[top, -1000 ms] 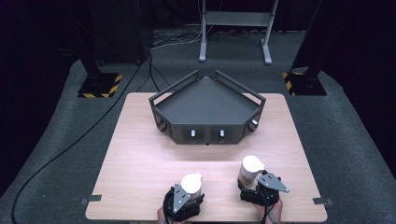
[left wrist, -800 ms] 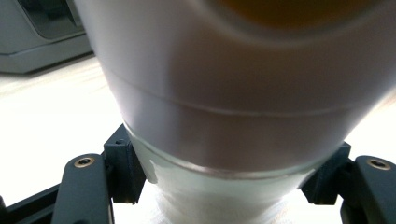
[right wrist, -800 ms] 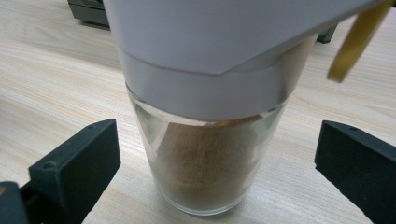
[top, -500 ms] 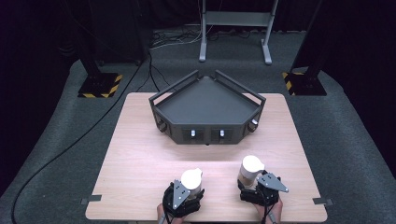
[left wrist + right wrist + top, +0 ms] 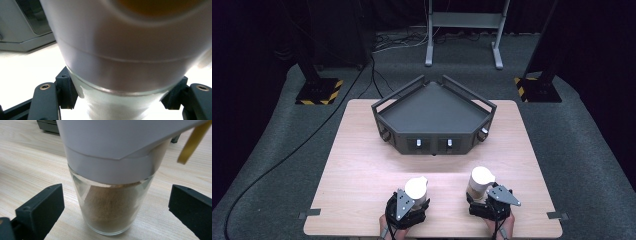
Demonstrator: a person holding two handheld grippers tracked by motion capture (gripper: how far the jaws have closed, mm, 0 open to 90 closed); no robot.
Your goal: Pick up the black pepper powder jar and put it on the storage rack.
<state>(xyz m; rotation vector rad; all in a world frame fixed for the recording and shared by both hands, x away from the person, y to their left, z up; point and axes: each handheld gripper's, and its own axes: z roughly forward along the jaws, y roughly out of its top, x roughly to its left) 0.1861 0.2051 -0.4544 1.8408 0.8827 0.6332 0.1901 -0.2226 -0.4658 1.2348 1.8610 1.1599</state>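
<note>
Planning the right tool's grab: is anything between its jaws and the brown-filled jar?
Nothing visible. The right tool stands open with the jar of brown powder directly between its jaws, bare table on both sides.

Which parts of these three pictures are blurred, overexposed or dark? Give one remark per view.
Left gripper view: the white-lidded jar, clamped close to the lens, is soft and out of focus, and the table is blown out white. Right gripper view: the glass jar of brown powder is fairly sharp, its lid blurred. High view: the wooden table is evenly lit, the surroundings dark.
</note>
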